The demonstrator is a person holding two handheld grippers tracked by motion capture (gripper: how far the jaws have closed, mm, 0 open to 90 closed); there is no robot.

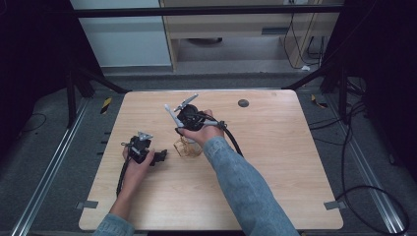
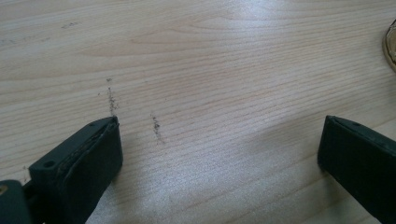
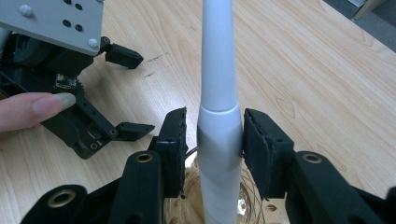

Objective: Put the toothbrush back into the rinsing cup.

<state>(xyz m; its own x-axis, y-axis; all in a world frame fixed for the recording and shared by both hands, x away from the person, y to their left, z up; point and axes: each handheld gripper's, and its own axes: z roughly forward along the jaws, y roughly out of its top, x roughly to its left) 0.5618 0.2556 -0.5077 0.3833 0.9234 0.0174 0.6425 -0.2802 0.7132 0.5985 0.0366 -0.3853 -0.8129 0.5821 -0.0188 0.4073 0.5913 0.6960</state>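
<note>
A white tapered handle stands up out of a clear glass. The glass sits inside a gold wire holder near the middle of the table. My right gripper is shut on the handle's thick part, one black pad on each side. In the high view the right gripper is held just above the holder. My left gripper hovers low over bare wood with its jaws wide apart and nothing between them. It sits to the left of the holder, and the right gripper view shows it too.
The light wooden table has a small black round disc near its far edge. A gold rim of the holder pokes in at the right of the left gripper view. Cables lie on the floor to the right.
</note>
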